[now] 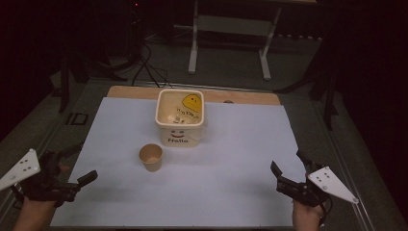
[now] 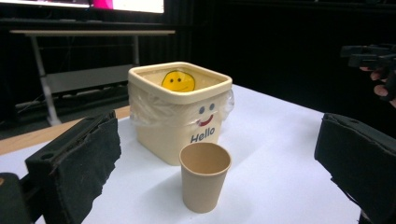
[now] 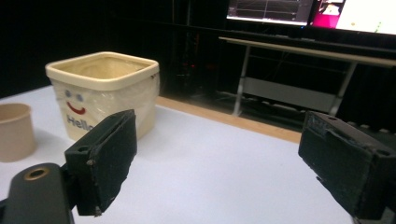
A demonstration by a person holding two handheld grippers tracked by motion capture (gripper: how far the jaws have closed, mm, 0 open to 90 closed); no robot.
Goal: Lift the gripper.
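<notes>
Cream plastic bin (image 1: 180, 118), square-mouthed with rounded corners, lined with a clear bag whose edge hangs crumpled below the rim. Front face printed with two dots, a red smile and the word "Hello"; a yellow smiley shows on the inside of the far wall. What lies at its bottom is hard to make out from the high view. It stands toward the far middle of the desk (image 1: 231, 159), on the pale sheet that covers the top; a strip of bare wood shows along the far edge.

Brown paper cup (image 1: 151, 157), upright, mouth open, nothing seen inside from the left gripper view. It sits just in front of the bin, nearer the left corner, apart from it.

Left tool (image 1: 74, 166), at the near left edge of the desk, jaws spread wide, nothing between them, aimed at cup and bin. The hand behind it is cut off by the frame.

Right tool (image 1: 288, 166), at the near right edge, jaws likewise spread and bare, well apart from the bin.

Surroundings dark: a white-legged table (image 1: 231, 29) beyond the desk, cables on the floor, lit monitors (image 3: 308, 11) behind.
</notes>
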